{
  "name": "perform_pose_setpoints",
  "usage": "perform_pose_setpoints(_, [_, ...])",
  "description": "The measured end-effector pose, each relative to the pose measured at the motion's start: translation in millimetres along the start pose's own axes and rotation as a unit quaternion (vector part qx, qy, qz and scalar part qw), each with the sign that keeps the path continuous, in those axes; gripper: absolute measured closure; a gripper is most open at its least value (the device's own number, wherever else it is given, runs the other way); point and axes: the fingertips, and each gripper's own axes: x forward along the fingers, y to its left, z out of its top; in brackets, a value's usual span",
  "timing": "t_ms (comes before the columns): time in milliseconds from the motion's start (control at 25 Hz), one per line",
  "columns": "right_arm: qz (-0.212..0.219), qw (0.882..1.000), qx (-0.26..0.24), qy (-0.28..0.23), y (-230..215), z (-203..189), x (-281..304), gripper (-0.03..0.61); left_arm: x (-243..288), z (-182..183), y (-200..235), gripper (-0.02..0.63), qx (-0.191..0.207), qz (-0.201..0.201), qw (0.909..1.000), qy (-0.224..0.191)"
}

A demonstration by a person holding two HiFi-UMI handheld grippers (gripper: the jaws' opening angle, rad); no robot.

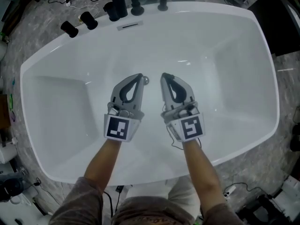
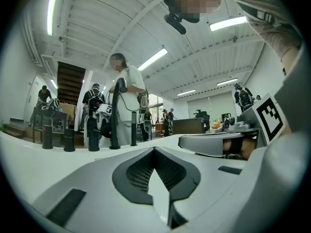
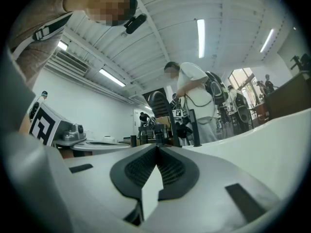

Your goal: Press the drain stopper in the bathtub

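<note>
Since the left tool (image 1: 140, 76) and right tool (image 1: 164, 75) are both closed and empty, press the left tip squarely onto the drain stopper (image 1: 146, 80).

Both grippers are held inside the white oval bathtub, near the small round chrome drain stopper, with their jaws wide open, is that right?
Not quite: the jaws are shut, not wide open. The left gripper and right gripper show tips meeting on nothing in their own gripper views. Both are inside the white oval bathtub, near the small round chrome drain stopper.
</note>
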Motion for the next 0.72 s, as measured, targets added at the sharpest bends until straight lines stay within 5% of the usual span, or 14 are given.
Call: perform_pose_setpoints(720, [0.045,0.999,-0.006,-0.02,-23.3,-93.8,30.9,0.583,34.0,-97.7,9.8,0.614,0.012,0.019,0.9997,-0.011])
